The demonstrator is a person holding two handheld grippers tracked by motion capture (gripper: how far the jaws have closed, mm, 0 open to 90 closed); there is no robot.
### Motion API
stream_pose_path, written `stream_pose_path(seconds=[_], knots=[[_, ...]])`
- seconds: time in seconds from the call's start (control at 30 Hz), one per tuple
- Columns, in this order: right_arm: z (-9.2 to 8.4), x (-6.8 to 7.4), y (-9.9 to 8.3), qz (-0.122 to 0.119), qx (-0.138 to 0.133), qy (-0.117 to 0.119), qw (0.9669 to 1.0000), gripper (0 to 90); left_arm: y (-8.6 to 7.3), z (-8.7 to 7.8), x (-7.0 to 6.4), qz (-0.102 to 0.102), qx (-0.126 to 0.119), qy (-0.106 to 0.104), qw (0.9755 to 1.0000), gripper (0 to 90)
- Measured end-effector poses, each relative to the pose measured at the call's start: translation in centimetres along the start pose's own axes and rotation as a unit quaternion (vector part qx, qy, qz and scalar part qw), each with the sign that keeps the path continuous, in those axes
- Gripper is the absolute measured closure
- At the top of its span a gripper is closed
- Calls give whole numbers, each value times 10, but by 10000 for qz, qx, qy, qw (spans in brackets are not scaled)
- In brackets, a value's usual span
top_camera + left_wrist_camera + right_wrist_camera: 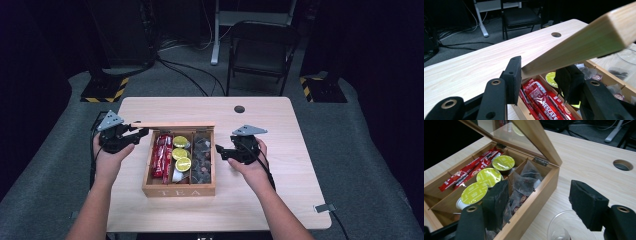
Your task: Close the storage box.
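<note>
A wooden tea box [179, 190] sits mid-table with its glass-paned lid [172, 125] raised. Inside lie red Nescafe sticks [161, 155] on the left, green-topped capsules [181, 152] in the middle and dark tea bags [202, 157] on the right. My left gripper [142, 132] is at the lid's left corner, and its pads [514, 75] clamp the lid's wooden edge [579, 47]. My right gripper [220, 151] stands open beside the box's right wall [534, 205], holding nothing. A clear cup [564, 225] lies just below its jaws.
A round cable hole [239, 109] is in the table's far side. Bare tabletop [280, 190] lies right of and in front of the box. A folding chair [262, 47] and floor cables [185, 75] are beyond the table.
</note>
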State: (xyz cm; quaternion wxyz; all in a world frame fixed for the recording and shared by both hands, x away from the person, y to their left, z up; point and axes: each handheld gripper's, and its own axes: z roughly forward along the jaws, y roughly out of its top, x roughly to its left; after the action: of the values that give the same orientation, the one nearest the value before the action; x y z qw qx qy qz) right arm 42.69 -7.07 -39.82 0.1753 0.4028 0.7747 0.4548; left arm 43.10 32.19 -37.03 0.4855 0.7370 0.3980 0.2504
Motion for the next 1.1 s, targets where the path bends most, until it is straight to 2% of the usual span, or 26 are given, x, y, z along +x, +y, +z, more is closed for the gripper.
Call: stream_pose_path(seconds=[0.13, 0.23, 0.3, 0.4, 0.5, 0.63, 0.83, 0.9, 1.0, 1.1], knots=[[6, 3, 5, -97, 33, 39, 9999, 257, 0, 0, 0, -30, -5, -24, 10000, 561], [9, 5, 8, -195, 41, 27, 9998, 259, 0, 0, 1, -37, -6, -24, 10000, 560], [11, 7, 12, -236, 63, 54, 9997, 282, 0, 0, 1, -43, -13, -22, 10000, 560], [13, 10, 17, -318, -30, 125, 9994, 352, -1, 0, 0, -41, -15, -17, 10000, 561], [13, 13, 23, -380, -103, 192, 9990, 383, -1, -1, 0, -31, 8, -38, 10000, 559], [14, 15, 31, -502, -244, 196, 9982, 383, -1, 0, 1, -48, -10, -47, 10000, 558], [10, 20, 44, -543, -346, 175, 9978, 364, -1, -1, 1, -54, 12, -68, 10000, 556], [9, 20, 47, -537, -354, 197, 9977, 363, -2, -1, 0, -69, 28, -63, 10000, 555], [7, 23, 54, -693, -371, 201, 9967, 355, -3, -2, -2, -34, 61, -68, 10000, 552], [9, 27, 62, -735, -365, 209, 9964, 344, -4, -4, -3, 8, 82, -56, 10000, 547]])
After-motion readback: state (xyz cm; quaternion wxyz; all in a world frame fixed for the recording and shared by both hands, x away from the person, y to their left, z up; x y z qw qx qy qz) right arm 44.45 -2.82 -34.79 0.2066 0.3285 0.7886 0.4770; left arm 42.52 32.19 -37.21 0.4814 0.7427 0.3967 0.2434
